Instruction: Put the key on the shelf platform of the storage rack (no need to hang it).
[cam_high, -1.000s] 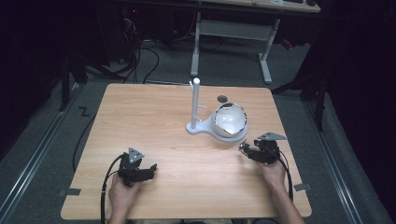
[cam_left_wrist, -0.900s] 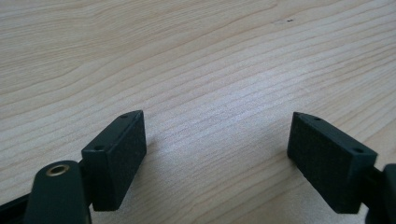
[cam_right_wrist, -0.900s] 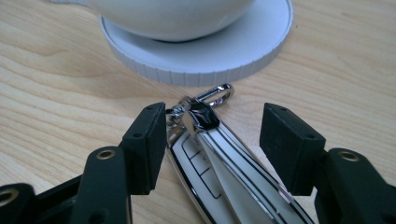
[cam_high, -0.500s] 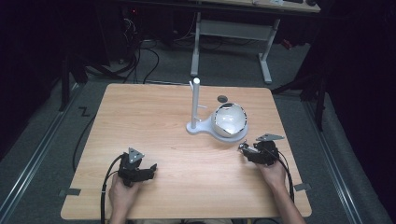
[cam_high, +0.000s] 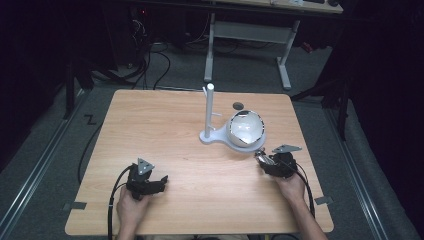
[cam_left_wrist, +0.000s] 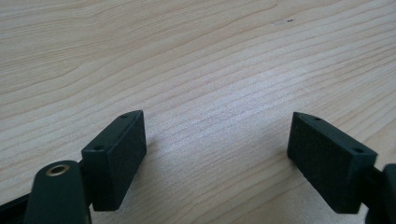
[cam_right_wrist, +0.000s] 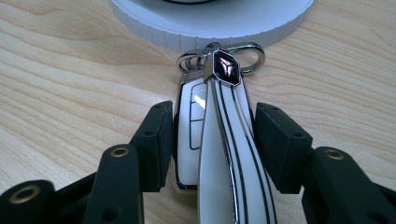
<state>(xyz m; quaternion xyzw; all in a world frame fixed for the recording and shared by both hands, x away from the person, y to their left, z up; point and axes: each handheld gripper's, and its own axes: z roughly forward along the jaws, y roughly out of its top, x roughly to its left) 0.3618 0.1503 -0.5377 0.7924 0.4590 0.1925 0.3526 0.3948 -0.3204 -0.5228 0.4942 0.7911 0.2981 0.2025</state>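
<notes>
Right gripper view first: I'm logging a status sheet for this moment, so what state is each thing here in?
Key fob: lying lengthwise between the right gripper's jaws, ring end toward the white stand.
Right gripper: jaws close on both sides of the fob; grip cannot be confirmed.
Left gripper: jaws wide open, nothing between them, low over bare table.
White stand: upright on the table.
Round bowl: sitting on the stand's base.

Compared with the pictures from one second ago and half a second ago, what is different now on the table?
Very little. The right gripper drew slightly back toward the person and away from the white stand; the white key fob lies between its jaws now, though a firm grip is not certain. The left gripper stayed open over bare wood, and the stand and the table did not move.
</notes>
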